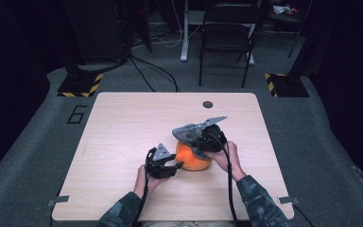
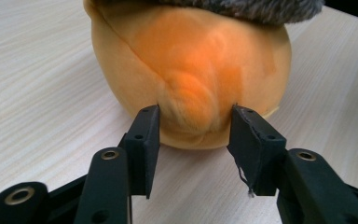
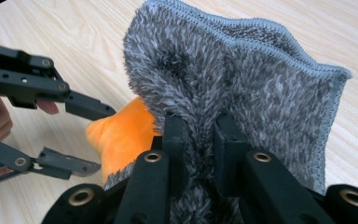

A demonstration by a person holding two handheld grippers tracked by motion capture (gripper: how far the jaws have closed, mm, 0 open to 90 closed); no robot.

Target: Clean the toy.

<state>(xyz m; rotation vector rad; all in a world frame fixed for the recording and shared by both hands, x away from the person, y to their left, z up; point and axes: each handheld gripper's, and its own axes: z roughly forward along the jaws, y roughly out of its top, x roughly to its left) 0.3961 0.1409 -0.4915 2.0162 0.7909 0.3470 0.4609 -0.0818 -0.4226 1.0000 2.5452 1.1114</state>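
Orange plush ball, table centre. Grey fleece cloth draped on top, pinched by right gripper at 2 o'clock. Left gripper at 8 o'clock, jaws spread, flanking plush nub visible in left gripper view.

My table is a pale wood-grain top with rounded corners, filling the middle of the high view. A small dark round cap sits in it near the far edge, upper centre of the frame. An orange plush rests directly on the wood, just right of centre and toward the near edge. Grey tape tabs mark the two near corners, lower left and lower right.
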